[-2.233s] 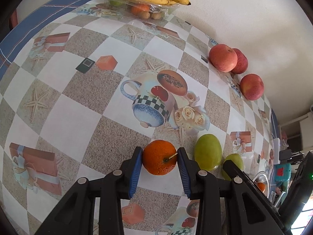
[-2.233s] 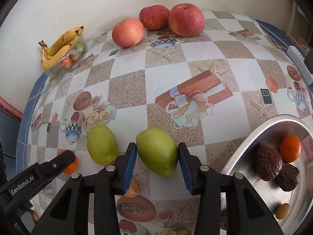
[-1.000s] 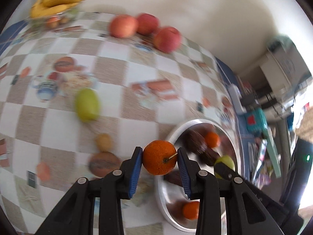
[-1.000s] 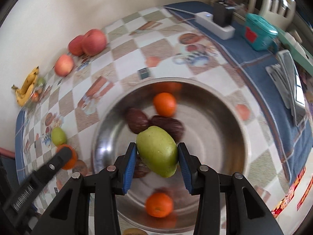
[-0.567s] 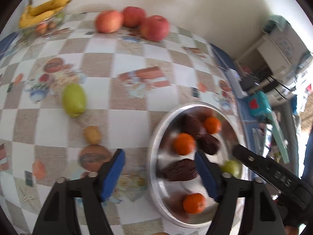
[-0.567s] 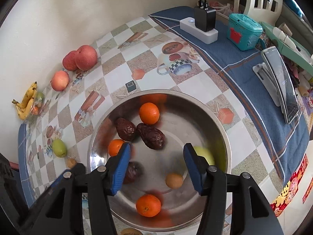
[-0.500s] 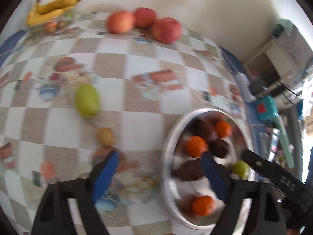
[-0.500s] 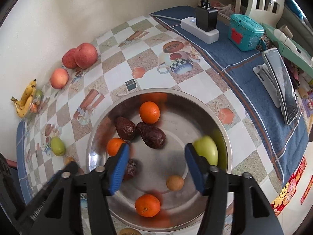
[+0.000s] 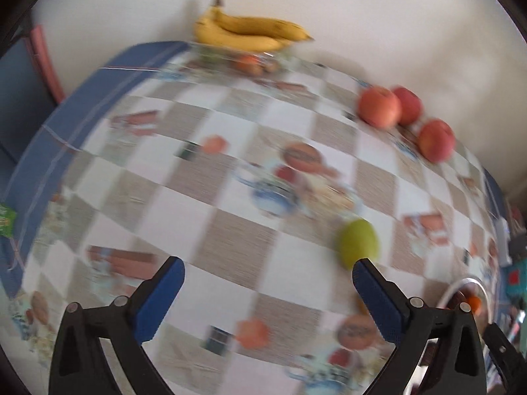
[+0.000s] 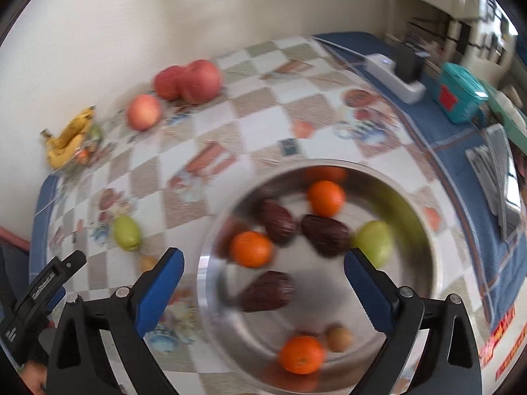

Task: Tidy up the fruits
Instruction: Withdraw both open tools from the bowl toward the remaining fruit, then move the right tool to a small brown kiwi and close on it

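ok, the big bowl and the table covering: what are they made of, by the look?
Bowl: metal, probably stainless steel; its polished silvery wall mirrors the fruit as blurred orange and green patches. Table covering: likely a wipeable vinyl or oilcloth sheet, flat and smooth with printed checks and pictures. Motion blur hides any weave, so printed fabric is possible.

the left gripper (image 9: 268,275) is held with jaws spread wide and nothing between them; the right gripper (image 10: 263,265) is likewise spread and unloaded.

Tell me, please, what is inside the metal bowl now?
Inside the metal bowl: three oranges, three dark brown fruits, one green fruit, one small tan fruit. Anything under them is hidden.
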